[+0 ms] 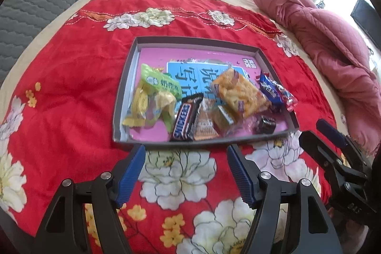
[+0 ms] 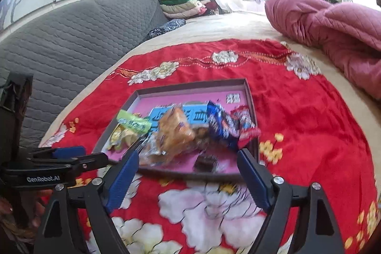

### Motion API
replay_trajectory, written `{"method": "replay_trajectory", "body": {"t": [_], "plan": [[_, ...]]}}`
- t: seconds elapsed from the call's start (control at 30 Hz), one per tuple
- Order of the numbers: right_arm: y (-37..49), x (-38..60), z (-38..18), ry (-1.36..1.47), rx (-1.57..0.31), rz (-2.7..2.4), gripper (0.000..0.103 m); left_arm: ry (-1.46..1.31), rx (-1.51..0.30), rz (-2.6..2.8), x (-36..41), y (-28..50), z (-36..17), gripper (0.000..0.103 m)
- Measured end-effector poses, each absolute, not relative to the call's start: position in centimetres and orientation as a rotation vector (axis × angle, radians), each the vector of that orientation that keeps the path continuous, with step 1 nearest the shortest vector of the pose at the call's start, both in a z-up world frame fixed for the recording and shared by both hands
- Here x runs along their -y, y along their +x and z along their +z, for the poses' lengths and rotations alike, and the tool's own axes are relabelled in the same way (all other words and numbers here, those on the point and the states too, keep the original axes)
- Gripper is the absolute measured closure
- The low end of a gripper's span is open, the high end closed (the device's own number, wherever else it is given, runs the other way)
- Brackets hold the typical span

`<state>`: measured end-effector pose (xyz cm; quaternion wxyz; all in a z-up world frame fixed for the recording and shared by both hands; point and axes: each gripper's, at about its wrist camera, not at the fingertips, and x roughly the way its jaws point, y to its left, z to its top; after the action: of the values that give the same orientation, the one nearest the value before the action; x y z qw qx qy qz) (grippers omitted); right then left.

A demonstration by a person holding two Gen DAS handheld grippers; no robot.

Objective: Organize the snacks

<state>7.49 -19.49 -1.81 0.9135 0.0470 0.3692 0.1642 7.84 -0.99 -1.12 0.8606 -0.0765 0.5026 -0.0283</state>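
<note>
A shallow grey tray [image 1: 195, 40] with a pink printed floor lies on the red flowered cloth [image 1: 78, 77]. In it lie a green bag [image 1: 154, 85], a Snickers bar [image 1: 183, 122], an orange cracker pack [image 1: 238, 92], a blue packet [image 1: 269, 90], a red packet [image 1: 288, 100] and a small dark candy [image 1: 266, 123]. My left gripper [image 1: 186, 149] hovers open just short of the tray's near rim, nothing between its fingers. My right gripper [image 2: 187, 154] is open and empty over the near rim of the tray [image 2: 190, 85]; it also shows at the right [image 1: 312, 129]. The right wrist view is blurred.
The cloth lies on a beige bed. A crumpled pink quilt [image 1: 321, 39] lies at the right, a grey quilted headboard [image 2: 71, 39] at the left, folded blankets [image 2: 183, 1] at the far end. My left gripper [image 2: 95, 154] reaches in from the left of the right wrist view.
</note>
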Motion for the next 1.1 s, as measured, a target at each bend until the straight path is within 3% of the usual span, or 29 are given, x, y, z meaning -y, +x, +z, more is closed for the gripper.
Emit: {"method": "replay_trajectory", "body": {"t": [1.1], "plan": [[3.5,18.5,-2.3,0.045,-0.838,0.285,0.018,-0.149,-1.074,-0.084,2.1,3.8,-0.9,0.03]]}}
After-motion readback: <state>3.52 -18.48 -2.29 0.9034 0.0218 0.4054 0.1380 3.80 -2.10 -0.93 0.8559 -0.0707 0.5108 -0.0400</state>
